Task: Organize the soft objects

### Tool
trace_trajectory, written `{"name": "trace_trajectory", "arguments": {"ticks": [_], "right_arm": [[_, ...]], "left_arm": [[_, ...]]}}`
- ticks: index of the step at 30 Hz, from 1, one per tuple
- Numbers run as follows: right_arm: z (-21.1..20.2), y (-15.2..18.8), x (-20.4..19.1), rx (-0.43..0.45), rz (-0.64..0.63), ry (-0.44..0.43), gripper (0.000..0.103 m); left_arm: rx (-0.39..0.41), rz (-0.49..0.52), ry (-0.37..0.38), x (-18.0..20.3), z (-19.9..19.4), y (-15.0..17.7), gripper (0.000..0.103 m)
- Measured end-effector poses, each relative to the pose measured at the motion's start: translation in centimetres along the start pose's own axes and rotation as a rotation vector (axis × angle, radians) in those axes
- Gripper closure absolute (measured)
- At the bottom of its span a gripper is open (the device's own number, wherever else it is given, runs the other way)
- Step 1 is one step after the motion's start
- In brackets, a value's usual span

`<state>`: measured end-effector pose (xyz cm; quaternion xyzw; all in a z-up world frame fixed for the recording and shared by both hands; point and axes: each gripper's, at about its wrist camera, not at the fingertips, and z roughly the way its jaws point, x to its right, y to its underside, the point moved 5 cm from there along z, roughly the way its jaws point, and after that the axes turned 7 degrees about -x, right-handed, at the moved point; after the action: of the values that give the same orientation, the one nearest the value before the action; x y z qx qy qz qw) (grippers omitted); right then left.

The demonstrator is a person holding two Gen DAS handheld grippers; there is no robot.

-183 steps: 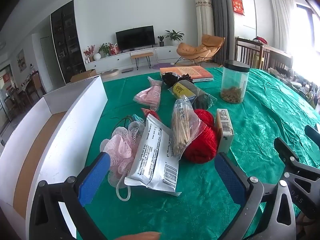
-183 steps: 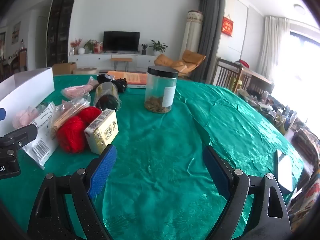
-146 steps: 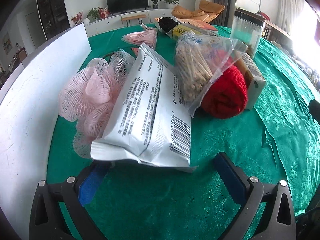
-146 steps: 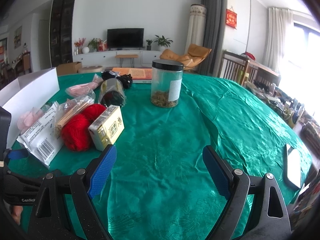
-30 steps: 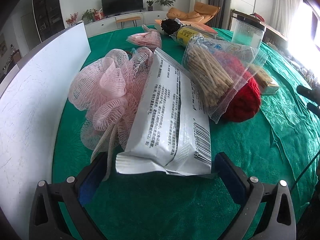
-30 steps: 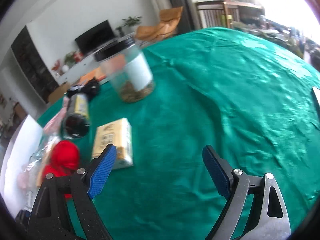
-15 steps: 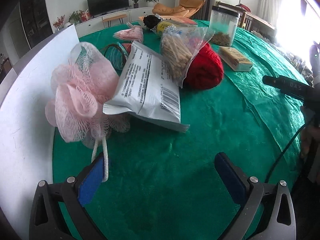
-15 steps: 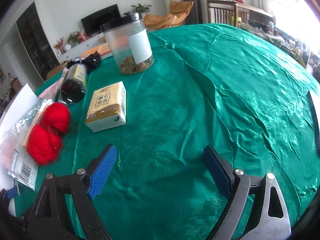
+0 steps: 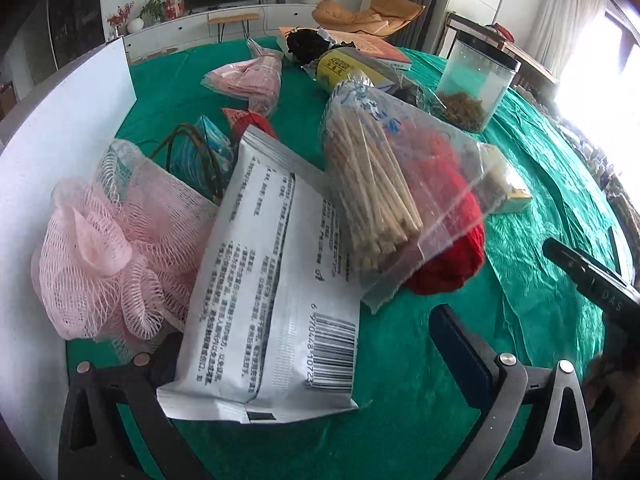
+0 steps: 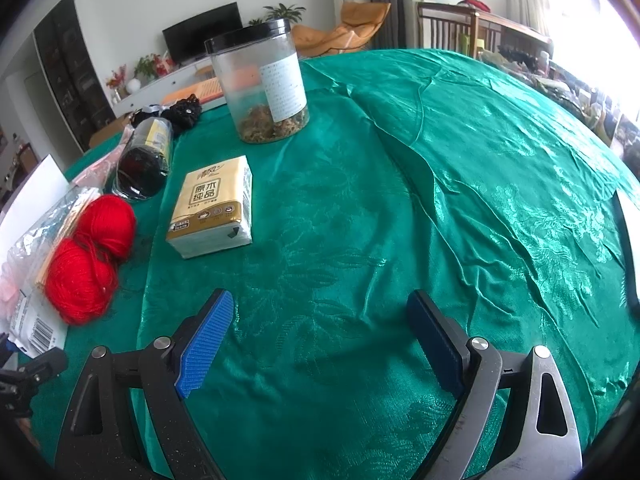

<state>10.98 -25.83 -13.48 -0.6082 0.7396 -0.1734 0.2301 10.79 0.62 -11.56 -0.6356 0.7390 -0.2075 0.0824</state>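
Two views split the scene between them. Only the left wrist camera shows the pink mesh bath pouf [image 9: 108, 256], a crumpled net ball lying on the green tablecloth [image 9: 540, 184] against the white box wall [image 9: 60, 152], with its near edge tucked under the white foil packet [image 9: 276, 292] that leans over it. That view also shows a tangle of dark cord with a blue wrapper [image 9: 200, 156] behind the pouf, a pink packet [image 9: 250, 80] further back, and a clear bag of wooden sticks [image 9: 380, 196] lying on top of the red yarn [image 9: 452, 264].

Only the right wrist camera shows the yarn plainly as two red balls [image 10: 90, 260], touching each other, soft and fuzzy, beside one yellow tissue pack [image 10: 214, 208] lying flat. One clear jar with a black lid [image 10: 262, 84] stands upright behind the pack, and one dark bottle [image 10: 146, 156] lies on its side to the left of it.

The left gripper [image 9: 304, 352] stands wide, its left finger hidden behind the foil packet's lower corner, its right finger [image 9: 460, 352] clear of everything. The right gripper [image 10: 320, 340] is also wide apart and empty, hovering over bare cloth well apart from the objects.
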Motion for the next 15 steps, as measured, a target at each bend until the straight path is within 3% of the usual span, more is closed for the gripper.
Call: {"name": "trace_trajectory", "arguments": {"ticks": [4,8,12,15], "right_arm": [[0.0,0.0,0.0,0.0,0.0,-0.001,0.012],[0.0,0.0,0.0,0.0,-0.001,0.0,0.012],[0.0,0.0,0.0,0.0,-0.001,0.0,0.012],[0.0,0.0,0.0,0.0,-0.001,0.0,0.012]], "left_arm": [[-0.021,0.006,0.052,1.0,0.6,-0.9,0.0],[-0.04,0.056,0.031,1.4,0.6,-0.6,0.0],[-0.029,0.107,0.109,2.6,-0.7,0.5,0.0],[-0.022,0.224,0.171,5.0,-2.1,1.8,0.001]]}}
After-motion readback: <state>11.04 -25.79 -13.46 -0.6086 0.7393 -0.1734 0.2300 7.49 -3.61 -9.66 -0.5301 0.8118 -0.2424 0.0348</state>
